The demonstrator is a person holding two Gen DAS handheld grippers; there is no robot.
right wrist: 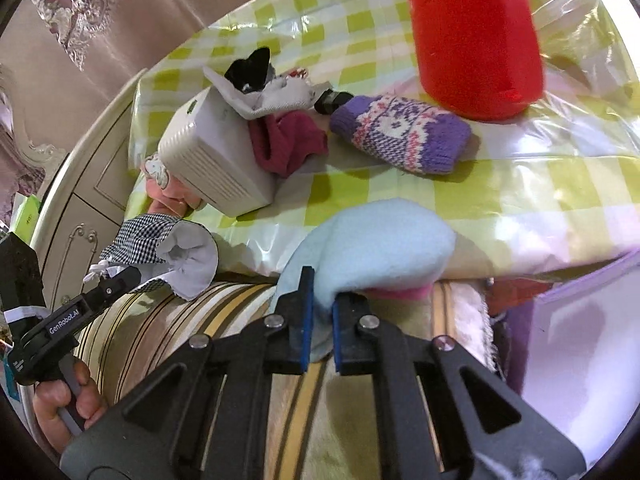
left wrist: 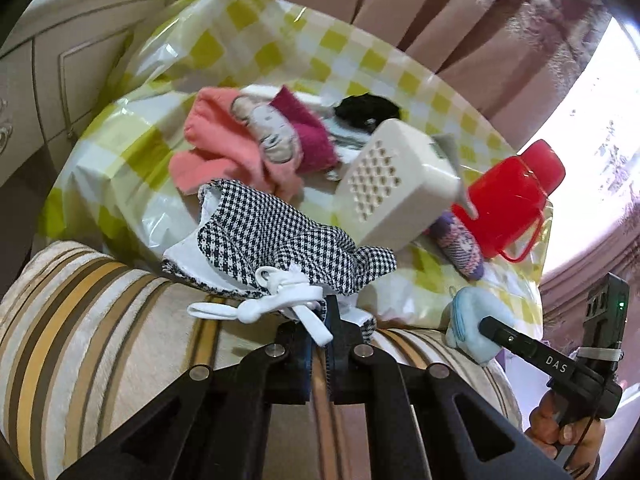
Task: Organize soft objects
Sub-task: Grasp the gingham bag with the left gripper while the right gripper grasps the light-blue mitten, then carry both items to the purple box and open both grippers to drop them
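Observation:
My left gripper (left wrist: 320, 312) is shut on a black-and-white checked cloth (left wrist: 280, 240) with white drawstrings, held over the table's near edge; the cloth also shows in the right wrist view (right wrist: 148, 240). My right gripper (right wrist: 320, 288) is shut on a light blue fleece item (right wrist: 380, 244), seen small in the left wrist view (left wrist: 476, 312). On the green-checked tablecloth (left wrist: 240, 40) lie a salmon-pink cloth (left wrist: 216, 148), a magenta cloth (right wrist: 284, 140), a purple knitted mitten (right wrist: 404, 136) and black and white socks (right wrist: 264, 84).
A white perforated box (left wrist: 396, 176) lies tilted among the cloths. A red plastic jug (right wrist: 472, 36) stands at the table's right. A striped cushion (left wrist: 100, 320) lies below both grippers. Curtains and a cream cabinet (left wrist: 60, 60) stand behind the table.

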